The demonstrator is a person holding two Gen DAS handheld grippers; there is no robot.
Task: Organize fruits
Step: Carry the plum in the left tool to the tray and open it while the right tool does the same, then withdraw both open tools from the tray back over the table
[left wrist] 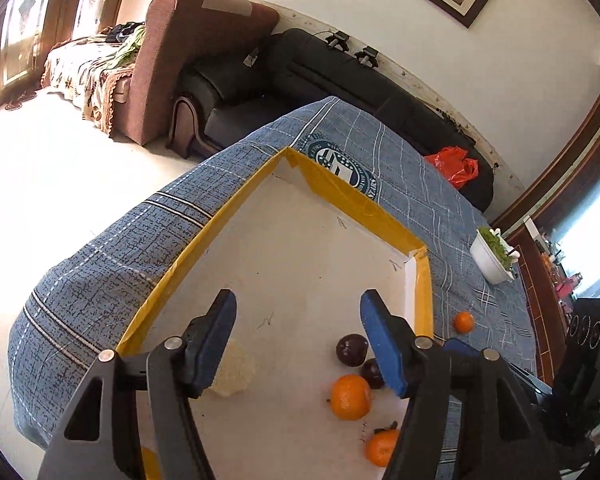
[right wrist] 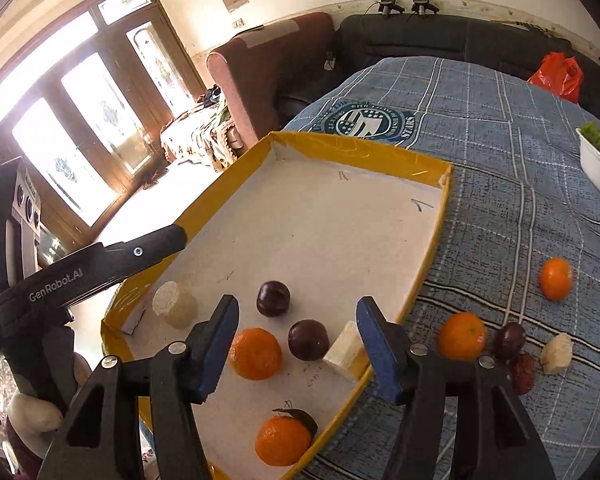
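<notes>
Hovering over tray (right wrist: 416,280), right gripper (right wrist: 298,334) and left gripper (left wrist: 298,320) jaws spread, empty; risk: knocking plum (right wrist: 309,339), missing cloth-side orange (right wrist: 462,335).

We see the white bowl (right wrist: 598,170) cut off by the right edge; the left gripper's (left wrist: 298,338) finger (left wrist: 384,344) hides part of a plum (left wrist: 371,374); tray scribbles (right wrist: 423,205) are unreadable.
</notes>
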